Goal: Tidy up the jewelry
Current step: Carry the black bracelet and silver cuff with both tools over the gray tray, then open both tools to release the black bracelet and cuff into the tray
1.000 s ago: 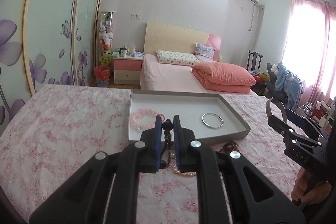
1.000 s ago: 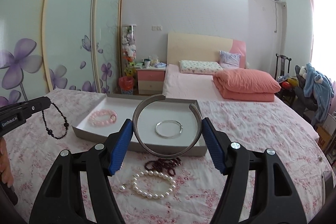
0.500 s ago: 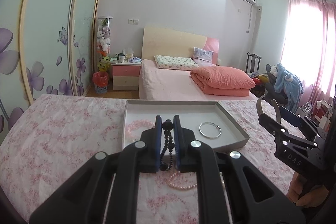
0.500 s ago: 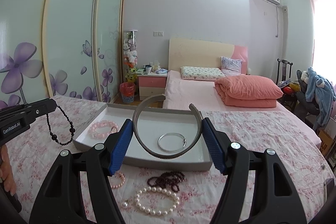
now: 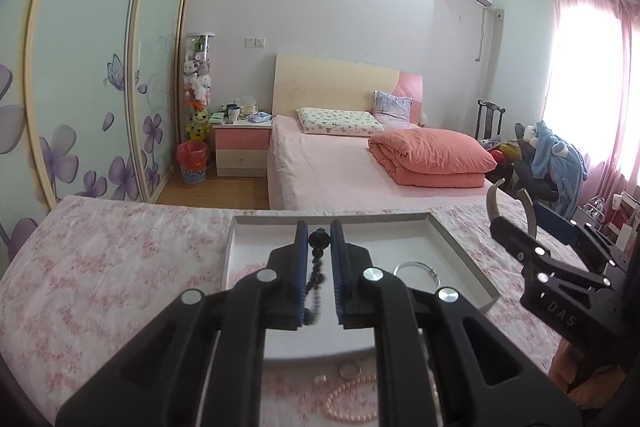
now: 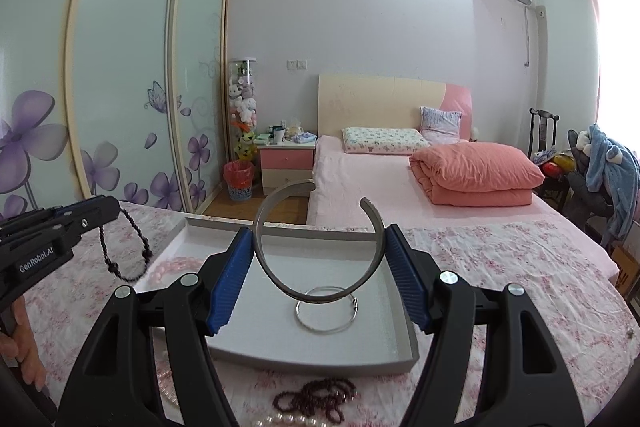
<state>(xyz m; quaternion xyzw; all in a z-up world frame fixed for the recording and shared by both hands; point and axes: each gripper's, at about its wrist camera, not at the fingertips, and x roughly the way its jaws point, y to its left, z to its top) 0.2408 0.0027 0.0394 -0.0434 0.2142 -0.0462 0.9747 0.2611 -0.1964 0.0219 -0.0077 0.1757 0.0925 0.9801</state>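
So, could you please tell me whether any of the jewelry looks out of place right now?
Yes: a dark red bead bracelet, pearl strands and small rings lie loose on the floral cloth, outside the grey tray that holds the silver bangle.

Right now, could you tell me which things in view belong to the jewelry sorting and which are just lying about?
Part of the job:
- grey tray
- black bead string in the left gripper
- open metal bangle in the right gripper
- silver ring bracelet and pink bead bracelet in the tray
- dark red beads and pearls on the cloth

Just lying about:
- folded quilt
- nightstand
- waste basket
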